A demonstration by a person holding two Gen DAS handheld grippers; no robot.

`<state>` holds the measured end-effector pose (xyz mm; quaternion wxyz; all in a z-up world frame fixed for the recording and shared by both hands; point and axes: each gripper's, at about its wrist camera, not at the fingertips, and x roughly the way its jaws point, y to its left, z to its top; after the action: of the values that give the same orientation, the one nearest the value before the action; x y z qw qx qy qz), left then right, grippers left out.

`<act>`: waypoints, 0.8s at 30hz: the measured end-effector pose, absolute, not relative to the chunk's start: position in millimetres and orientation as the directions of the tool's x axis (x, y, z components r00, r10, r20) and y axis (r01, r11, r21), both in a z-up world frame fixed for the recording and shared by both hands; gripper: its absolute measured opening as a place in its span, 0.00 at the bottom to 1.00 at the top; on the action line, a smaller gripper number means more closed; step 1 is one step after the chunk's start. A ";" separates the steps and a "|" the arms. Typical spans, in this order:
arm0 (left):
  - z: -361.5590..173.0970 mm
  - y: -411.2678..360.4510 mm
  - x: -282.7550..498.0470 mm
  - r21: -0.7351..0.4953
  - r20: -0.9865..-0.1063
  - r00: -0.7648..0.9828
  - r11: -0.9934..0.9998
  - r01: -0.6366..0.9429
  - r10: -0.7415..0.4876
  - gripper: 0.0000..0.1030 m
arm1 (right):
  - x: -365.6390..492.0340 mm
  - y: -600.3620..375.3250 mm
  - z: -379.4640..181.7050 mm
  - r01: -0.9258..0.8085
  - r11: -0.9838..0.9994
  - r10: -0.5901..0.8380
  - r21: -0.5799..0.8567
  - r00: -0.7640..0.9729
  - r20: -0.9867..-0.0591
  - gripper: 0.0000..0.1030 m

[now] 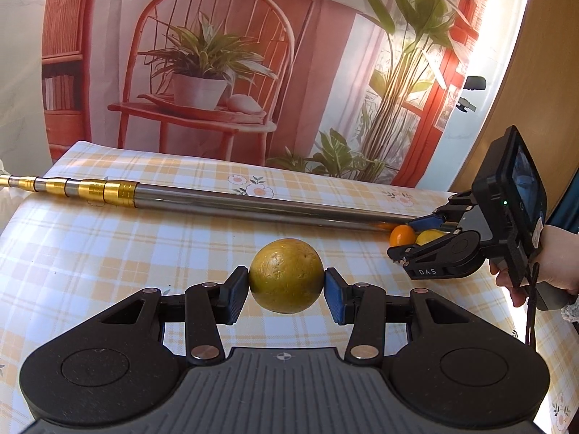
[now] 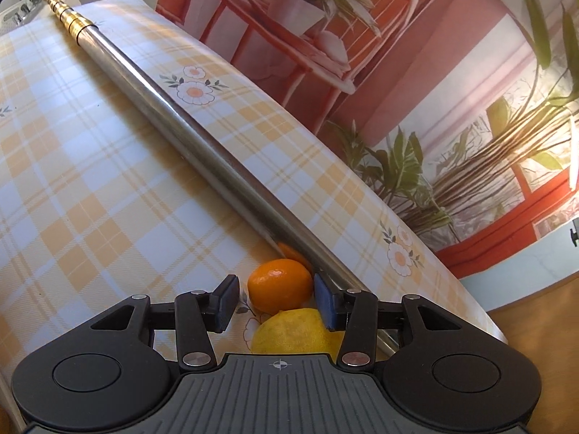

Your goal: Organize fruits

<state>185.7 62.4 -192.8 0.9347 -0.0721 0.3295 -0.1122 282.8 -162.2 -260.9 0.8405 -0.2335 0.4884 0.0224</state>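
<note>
The right gripper [image 2: 275,302] is being held with its jaws apart around a small orange [image 2: 279,283], and a lemon [image 2: 295,331] is lying just beneath it. Both fruits are resting on the checked table [image 2: 108,181], beside a metal pole [image 2: 202,137] lying diagonally across it.

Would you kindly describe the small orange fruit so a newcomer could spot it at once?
Follow the long metal pole across the checked tablecloth to its near end. The small orange fruit lies against it, between the right gripper's open fingers; its yellow neighbour is larger.
</note>
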 end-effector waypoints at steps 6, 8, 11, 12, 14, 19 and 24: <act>-193.9 63.6 180.5 -0.225 -0.597 0.758 0.961 0.159 -0.265 0.46 | 286.3 -155.4 -261.3 -0.311 0.868 -0.193 -0.387 0.508 -0.840 0.35; -193.9 63.6 179.3 -0.222 -0.596 0.758 0.962 0.161 -0.264 0.46 | 283.0 -154.4 -258.9 -0.317 0.876 -0.167 -0.364 0.509 -0.845 0.35; -193.7 63.5 177.7 -0.221 -0.596 0.757 0.961 0.165 -0.267 0.46 | 275.0 -154.3 -247.1 -0.296 0.907 -0.102 -0.300 0.538 -0.837 0.35; -193.6 63.4 177.1 -0.221 -0.596 0.757 0.961 0.166 -0.268 0.46 | 270.6 -155.0 -240.5 -0.281 0.921 -0.073 -0.270 0.557 -0.827 0.35; -193.5 63.1 175.6 -0.221 -0.595 0.757 0.961 0.168 -0.270 0.46 | 260.6 -158.0 -228.8 -0.265 0.945 0.003 -0.192 0.592 -0.806 0.35; -193.1 61.8 170.8 -0.215 -0.601 0.750 0.959 0.182 -0.277 0.46 | 235.3 -169.1 -206.6 -0.211 0.977 0.129 -0.017 0.657 -0.742 0.35; -188.7 57.6 161.1 -0.203 -0.600 0.745 0.957 0.209 -0.290 0.46 | 204.2 -179.0 -192.4 -0.140 0.981 0.191 0.131 0.707 -0.680 0.35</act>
<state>161.1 57.6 -188.7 0.9322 -0.0613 0.3307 -0.1339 204.2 -179.0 -192.4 0.9233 0.0349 0.3719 0.0896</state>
